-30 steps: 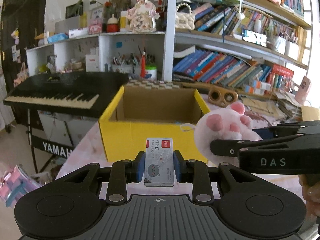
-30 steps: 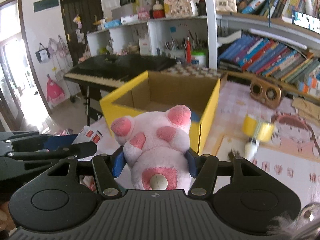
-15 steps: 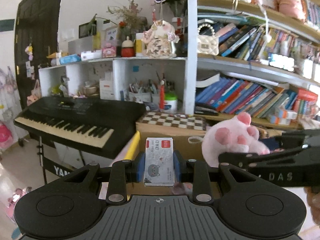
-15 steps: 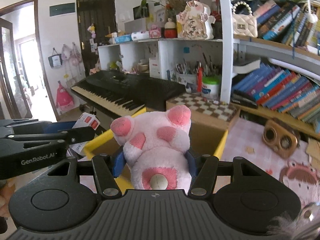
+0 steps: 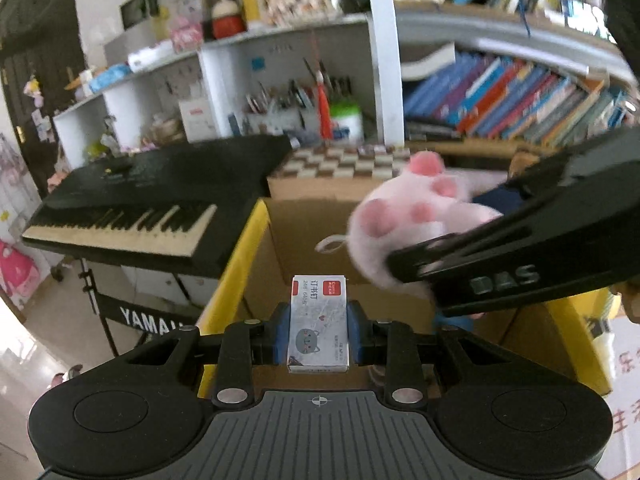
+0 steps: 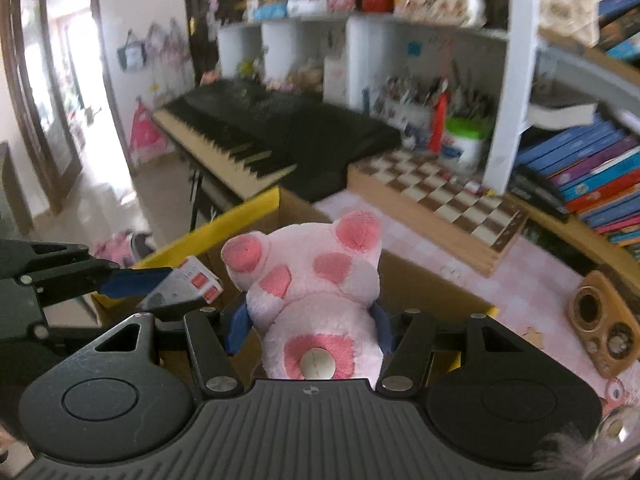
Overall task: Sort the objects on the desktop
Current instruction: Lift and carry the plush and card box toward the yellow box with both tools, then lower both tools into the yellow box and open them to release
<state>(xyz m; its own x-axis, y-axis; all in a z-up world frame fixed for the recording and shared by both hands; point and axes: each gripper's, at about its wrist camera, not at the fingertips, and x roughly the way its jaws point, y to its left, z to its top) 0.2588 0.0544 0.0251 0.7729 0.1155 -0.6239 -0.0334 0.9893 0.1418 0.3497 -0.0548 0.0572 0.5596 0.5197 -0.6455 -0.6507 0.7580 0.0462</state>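
Left gripper [image 5: 318, 330]: clamped on a small staple box [image 5: 318, 322], blue pads pressed to its two long sides so the printed face looks up — a narrow grip that suits a stiff little carton.
Staple box, place: in the air over the near-left part of the yellow cardboard box [image 5: 236, 280], just inside its left wall; it shows too in the right wrist view [image 6: 188, 286], jutting from the left jaws.
Right gripper [image 6: 308, 330]: closed around the lower body of a pink plush paw [image 6: 312, 280], the jaws fairly wide because the toy is bulky and soft; the toes point away from the camera.
Plush paw, place: held above the open box, nearer its right side, just beside the left gripper and apart from the staple box.
Yellow cardboard box: stands at the left edge of the desk [image 6: 532, 264], open top up, next to a chessboard [image 6: 440, 196] at the back edge; a keyboard [image 5: 132, 208] stands beyond the desk.
Why both are here: both things hang over one opening — probably so each can be let go to fall inside.
Step in hand: carrying over the box; release not yet made.
Risk: the two grippers are close, so one could bump the other on lowering.
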